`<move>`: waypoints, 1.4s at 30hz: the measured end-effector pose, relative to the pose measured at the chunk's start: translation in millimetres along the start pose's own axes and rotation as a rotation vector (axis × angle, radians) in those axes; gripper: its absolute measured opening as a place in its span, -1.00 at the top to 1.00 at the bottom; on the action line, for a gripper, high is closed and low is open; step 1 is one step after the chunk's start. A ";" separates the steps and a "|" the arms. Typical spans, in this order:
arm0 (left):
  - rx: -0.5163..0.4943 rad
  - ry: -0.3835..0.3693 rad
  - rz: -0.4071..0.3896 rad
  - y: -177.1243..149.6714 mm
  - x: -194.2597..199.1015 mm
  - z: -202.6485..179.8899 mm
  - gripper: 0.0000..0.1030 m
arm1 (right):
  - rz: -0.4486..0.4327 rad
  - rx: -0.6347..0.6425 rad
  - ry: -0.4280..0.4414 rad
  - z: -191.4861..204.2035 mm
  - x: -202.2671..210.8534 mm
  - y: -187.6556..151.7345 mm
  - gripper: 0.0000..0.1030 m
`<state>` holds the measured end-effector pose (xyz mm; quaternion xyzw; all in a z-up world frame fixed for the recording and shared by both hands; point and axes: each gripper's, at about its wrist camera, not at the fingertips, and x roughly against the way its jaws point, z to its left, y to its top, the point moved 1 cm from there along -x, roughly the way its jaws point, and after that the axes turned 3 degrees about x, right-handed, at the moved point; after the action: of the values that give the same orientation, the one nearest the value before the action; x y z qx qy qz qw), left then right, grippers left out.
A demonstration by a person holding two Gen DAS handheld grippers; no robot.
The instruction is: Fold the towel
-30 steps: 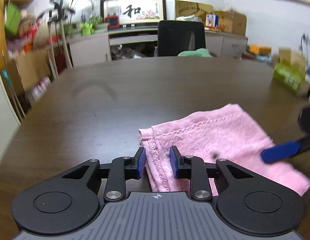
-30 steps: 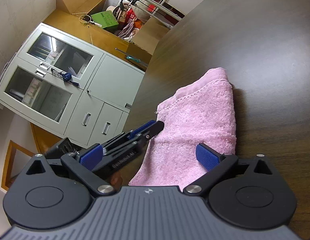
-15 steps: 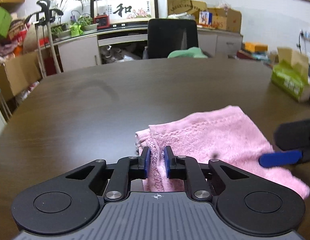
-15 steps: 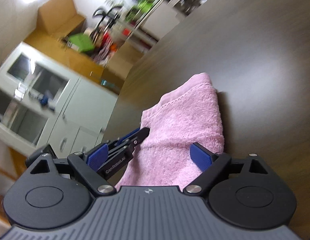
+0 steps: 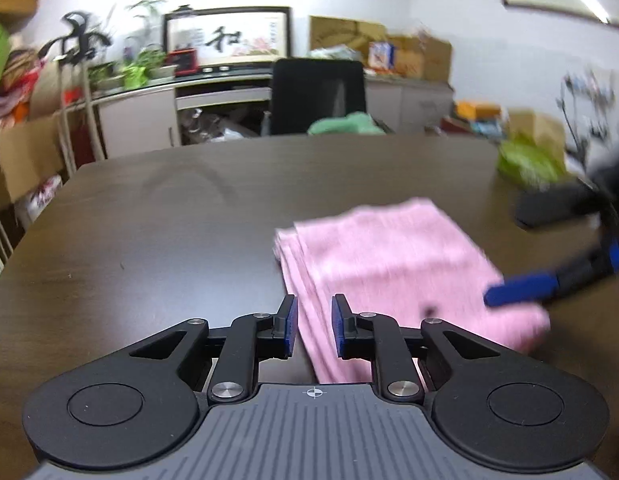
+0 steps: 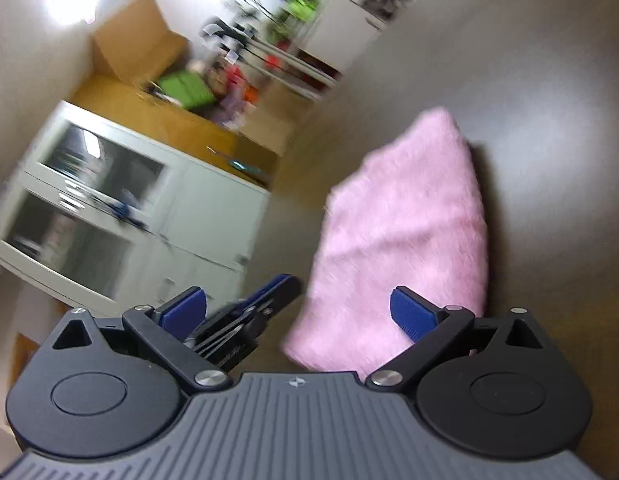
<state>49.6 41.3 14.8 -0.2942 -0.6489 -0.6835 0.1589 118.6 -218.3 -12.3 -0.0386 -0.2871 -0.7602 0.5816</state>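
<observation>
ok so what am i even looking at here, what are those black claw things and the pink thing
These are two handheld grippers, one in each of a person's hands; no robot arm is involved. Each carries a wide-angle camera looking forward along its two blue-padded fingers, so each picture is taken from one gripper. In the left view, the left gripper straddles the near edge of a folded pink towel on a dark wooden table; its jaws are narrow and opening, the pads not visibly pinching the cloth. The right gripper has jaws wide and opening over the same towel, holding nothing. Each gripper also shows up in the other's picture.
</observation>
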 end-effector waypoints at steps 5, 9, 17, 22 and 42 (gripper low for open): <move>-0.097 0.064 -0.013 -6.4 -5.6 -19.6 0.59 | -0.013 0.043 -0.007 3.2 -1.4 -1.1 -0.93; -0.053 0.050 -0.058 -6.6 6.6 -12.9 0.57 | -0.061 0.050 0.032 4.0 12.5 -3.4 -0.93; 0.094 0.020 -0.161 -22.6 50.6 -2.0 -0.55 | -0.260 0.335 -0.405 29.9 46.8 -45.5 -0.94; 0.061 0.052 -0.152 -31.9 57.2 -24.6 -0.99 | -0.215 0.428 -0.564 38.3 45.0 -78.9 -0.93; 0.181 0.186 0.042 -43.5 34.9 -38.5 -1.00 | -0.186 0.548 -0.866 40.1 22.0 -115.0 -1.00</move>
<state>-11.1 14.0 2.1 -0.2277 -0.6842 -0.6428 0.2585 -3.7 -199.7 -15.3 -0.1704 -0.6920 -0.6201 0.3281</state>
